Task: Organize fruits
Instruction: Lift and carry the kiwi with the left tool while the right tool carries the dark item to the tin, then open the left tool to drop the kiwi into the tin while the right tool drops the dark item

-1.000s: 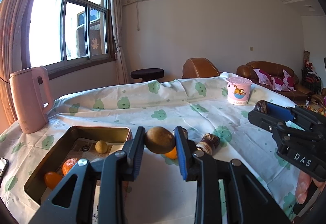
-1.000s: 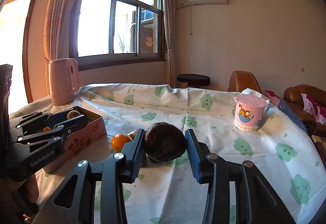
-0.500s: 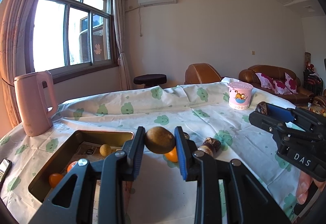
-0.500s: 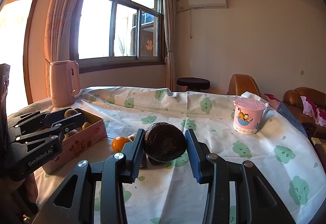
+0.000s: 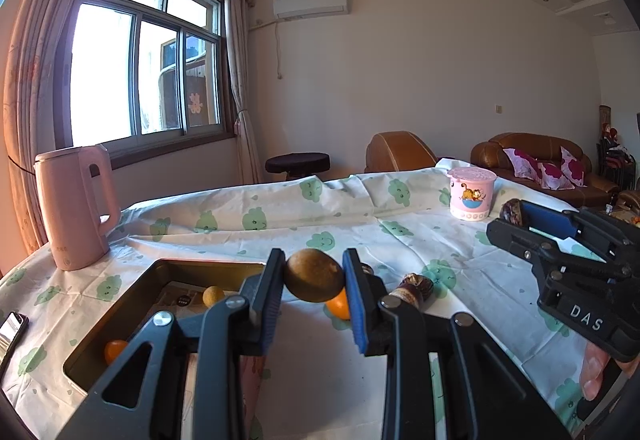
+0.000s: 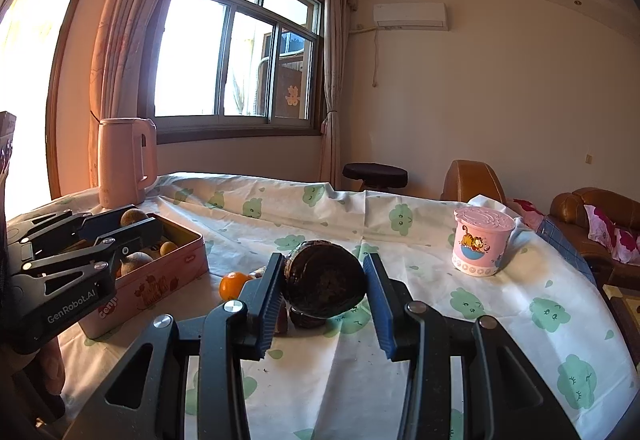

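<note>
My left gripper [image 5: 314, 276] is shut on a brown kiwi-like fruit [image 5: 314, 275]. In the right wrist view that gripper [image 6: 132, 224] hangs over the open pink tin [image 6: 160, 280]. The tin [image 5: 120, 304] holds a small yellow fruit [image 5: 213, 296], an orange one [image 5: 115, 350] and others. My right gripper [image 6: 324, 280] is shut on a dark brown round fruit [image 6: 325, 284], held above the tablecloth to the right of the tin. An orange [image 6: 234, 285] and another dark fruit [image 6: 306, 318] lie on the cloth beyond my fingers.
A pink kettle [image 5: 74, 208] stands at the far left of the table and a pink lidded cup [image 5: 472, 194] at the far right. A phone [image 5: 12, 328] lies at the left edge. Brown sofas and a dark stool stand behind the table.
Both grips are unchanged. The left wrist view has tipped up a little, so the tin sits lower in it; the right hand has stayed still.
</note>
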Demonstrator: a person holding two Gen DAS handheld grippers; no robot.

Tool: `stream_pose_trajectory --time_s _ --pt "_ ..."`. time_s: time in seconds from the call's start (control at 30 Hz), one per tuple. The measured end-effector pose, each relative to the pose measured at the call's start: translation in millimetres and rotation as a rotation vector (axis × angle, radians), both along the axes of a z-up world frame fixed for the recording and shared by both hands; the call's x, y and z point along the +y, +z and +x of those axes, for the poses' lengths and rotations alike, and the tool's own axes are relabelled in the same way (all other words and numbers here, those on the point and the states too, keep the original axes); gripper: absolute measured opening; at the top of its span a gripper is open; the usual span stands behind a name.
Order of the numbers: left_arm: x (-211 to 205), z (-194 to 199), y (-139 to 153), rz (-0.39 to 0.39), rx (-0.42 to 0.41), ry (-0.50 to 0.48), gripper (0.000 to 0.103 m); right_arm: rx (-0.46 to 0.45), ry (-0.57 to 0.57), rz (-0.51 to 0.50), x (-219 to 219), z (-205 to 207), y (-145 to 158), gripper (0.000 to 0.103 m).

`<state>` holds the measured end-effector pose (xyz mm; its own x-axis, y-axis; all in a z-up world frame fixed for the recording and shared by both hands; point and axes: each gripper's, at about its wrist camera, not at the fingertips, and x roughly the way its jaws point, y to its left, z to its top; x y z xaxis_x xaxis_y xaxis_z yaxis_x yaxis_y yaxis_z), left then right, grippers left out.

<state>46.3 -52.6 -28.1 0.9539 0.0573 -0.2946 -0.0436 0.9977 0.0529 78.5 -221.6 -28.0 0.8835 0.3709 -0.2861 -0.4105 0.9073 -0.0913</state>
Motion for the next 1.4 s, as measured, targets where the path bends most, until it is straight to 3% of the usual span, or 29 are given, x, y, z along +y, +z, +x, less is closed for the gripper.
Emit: stream_pose_trajectory --time_s 0.43,1.07,1.4 --pt "26.3 -8.1 -0.6 -0.023 0.015 0.041 0.031 0.038 0.024 -0.004 16.2 -1.1 -1.4 0.042" --pt "117.8 -24.8 -6.1 -0.08 0.089 0.223 0.031 0.063 0.239 -0.032 114.0 -7.6 4.9 0.042" --pt "141.2 -28.6 -13.8 -0.091 0.141 0.265 0.031 0.079 0.313 -0.051 152.7 -7.2 1.1 0.042"
